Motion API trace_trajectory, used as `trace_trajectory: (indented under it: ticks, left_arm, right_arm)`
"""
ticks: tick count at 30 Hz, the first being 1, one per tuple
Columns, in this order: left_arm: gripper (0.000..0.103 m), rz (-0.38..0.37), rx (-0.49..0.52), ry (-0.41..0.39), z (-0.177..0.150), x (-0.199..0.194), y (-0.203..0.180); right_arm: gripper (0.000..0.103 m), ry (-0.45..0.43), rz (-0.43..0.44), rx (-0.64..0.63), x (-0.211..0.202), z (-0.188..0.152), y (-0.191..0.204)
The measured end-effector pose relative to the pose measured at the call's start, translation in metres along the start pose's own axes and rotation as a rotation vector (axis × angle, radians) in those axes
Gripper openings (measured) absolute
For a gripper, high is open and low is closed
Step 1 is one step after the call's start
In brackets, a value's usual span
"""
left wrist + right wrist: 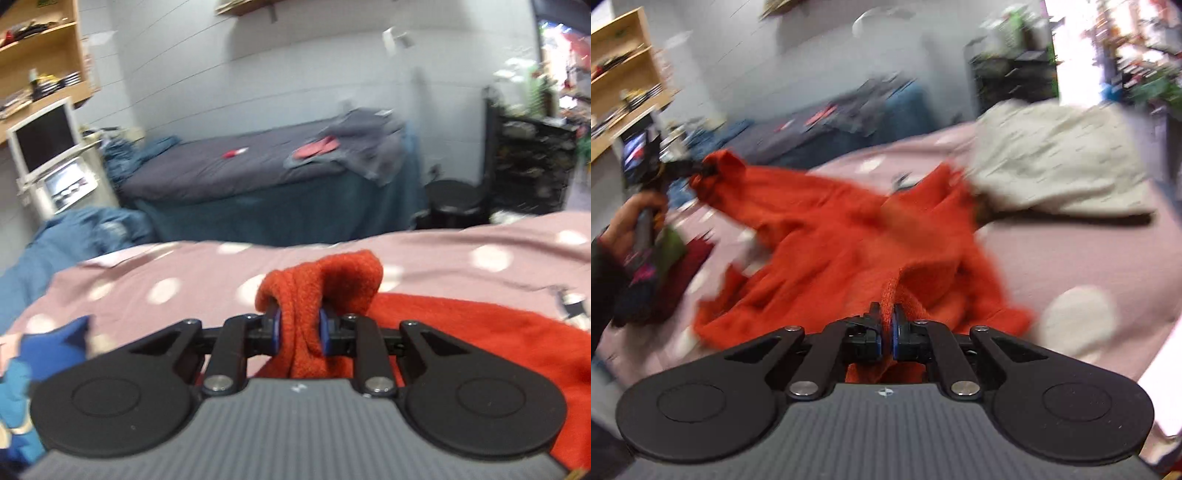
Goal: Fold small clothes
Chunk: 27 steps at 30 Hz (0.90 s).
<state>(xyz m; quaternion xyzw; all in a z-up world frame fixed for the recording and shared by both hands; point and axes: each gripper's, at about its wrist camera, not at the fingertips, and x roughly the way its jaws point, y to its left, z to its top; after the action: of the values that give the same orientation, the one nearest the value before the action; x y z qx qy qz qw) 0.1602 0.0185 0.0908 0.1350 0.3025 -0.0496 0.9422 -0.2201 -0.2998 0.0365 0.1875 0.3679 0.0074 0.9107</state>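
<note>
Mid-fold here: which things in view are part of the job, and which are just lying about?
In the job:
orange knit garment
left gripper, shut on it
right gripper, shut on it

Lying about:
cream cloth
blue clothes
dark red clothes

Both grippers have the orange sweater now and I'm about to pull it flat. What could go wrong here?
1. The left gripper pinches a thick bunch of the orange sweater, so several layers may drag along and crease.
2. The right gripper grips only a thin edge, which might slip.
3. The sweater's far end touches the cream cloth and may tug it.
</note>
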Motion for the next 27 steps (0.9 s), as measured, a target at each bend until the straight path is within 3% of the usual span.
trace_trajectory:
  ticks: [3, 4, 5, 7, 8, 10, 11, 13, 15, 18, 19, 22, 25, 27]
  left_arm:
    - [0.026, 0.047, 0.06, 0.069, -0.011, 0.014, -0.01]
    - [0.034, 0.031, 0.107, 0.08, -0.016, 0.017, -0.019]
    - [0.042, 0.012, 0.169, 0.094, -0.022, 0.02, -0.032]
    - [0.088, -0.008, 0.289, 0.1, -0.037, 0.019, -0.061]
    - [0.092, -0.014, 0.341, 0.07, -0.041, 0.016, -0.075]
    - [0.095, -0.047, 0.421, -0.017, -0.048, 0.002, -0.106]
    - [0.096, -0.089, 0.449, -0.05, -0.048, -0.004, -0.119]
    - [0.103, -0.231, 0.49, -0.086, -0.041, -0.01, -0.144]
    - [0.103, -0.398, 0.509, -0.099, -0.033, -0.007, -0.166]
    - [0.103, -0.59, 0.529, -0.093, -0.022, 0.012, -0.198]
    - [0.099, -0.63, 0.541, -0.075, -0.018, 0.023, -0.207]
    - [0.084, -0.647, 0.627, -0.038, -0.018, 0.051, -0.236]
    - [0.082, -0.708, 0.719, -0.014, -0.023, 0.078, -0.248]
    - [0.081, -0.788, 0.773, 0.01, -0.026, 0.085, -0.249]
  right_arm:
    - [0.017, 0.139, 0.064, -0.082, 0.016, -0.006, 0.012]
    - [0.031, 0.163, 0.045, -0.091, 0.02, -0.008, 0.013]
    - [0.035, 0.177, 0.019, -0.091, 0.022, -0.01, 0.013]
    - [0.064, 0.188, -0.004, -0.092, 0.02, -0.009, 0.011]
    - [0.071, 0.167, -0.018, -0.082, 0.016, -0.006, 0.008]
    - [0.098, 0.088, -0.04, -0.045, 0.0, 0.001, -0.001]
    - [0.103, 0.035, -0.053, -0.02, -0.007, 0.004, -0.007]
    - [0.103, -0.058, -0.079, 0.035, -0.019, 0.016, -0.021]
    - [0.103, -0.128, -0.104, 0.081, -0.02, 0.027, -0.038]
    - [0.1, -0.152, -0.112, 0.147, -0.001, 0.039, -0.06]
    - [0.095, -0.149, -0.105, 0.168, 0.008, 0.042, -0.068]
    - [0.084, -0.116, -0.095, 0.219, 0.036, 0.044, -0.089]
    - [0.082, -0.077, -0.106, 0.234, 0.062, 0.045, -0.1]
    - [0.081, -0.049, -0.095, 0.254, 0.072, 0.045, -0.105]
